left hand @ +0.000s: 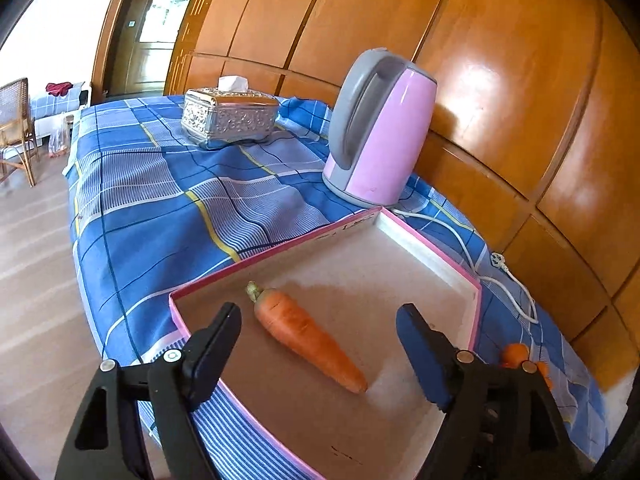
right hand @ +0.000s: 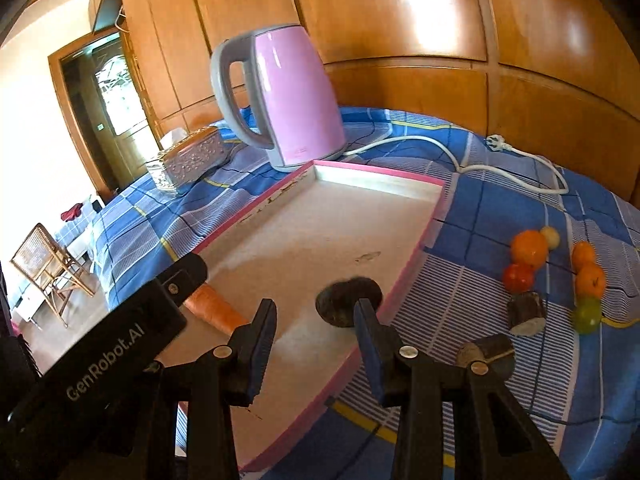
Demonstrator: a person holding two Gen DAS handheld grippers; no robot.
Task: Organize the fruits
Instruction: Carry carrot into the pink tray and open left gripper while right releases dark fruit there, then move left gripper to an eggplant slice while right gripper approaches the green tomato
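Against glossy wood panelling, a table under a blue checked cloth (left hand: 152, 216), with a pink kettle (left hand: 380, 128) and a silver tissue box (left hand: 228, 114) at the back and a shallow pink-rimmed tray (right hand: 404, 276) in front.

In the tray already: 1 carrot (left hand: 308, 340), lying flat near the left corner, and 1 dark roundish lump (right hand: 344, 300) close to the right rim. Out on the cloth to the right, well apart from the tray: a cluster of small round fruits led by an orange (right hand: 529, 247), plus 2 dark cut pieces (right hand: 525, 312).

Likely trouble from here:
- Clipping the carrot with a pad while drawing the left gripper (left hand: 319, 312) back; round in section, so probably prone to rolling.
- Nudging the dark lump with the right gripper (right hand: 315, 307), its right finger (right hand: 362, 312) overlapping the lump in view; contact impossible to confirm.
- Knocking the 2 tools together, both crowded over the same near end of the tray.
- Scattering the round fruits across the wrinkled cloth with a careless pinch.
- Snagging the white kettle cord (right hand: 440, 144) on a wide reach.

Pose: left gripper pitched downward over the tray's near corner, jaws spread wide, carrot between them but untouched, gripping nothing. Right gripper likewise tilted down, jaws partly apart, nothing clamped, lump just ahead of the tips.
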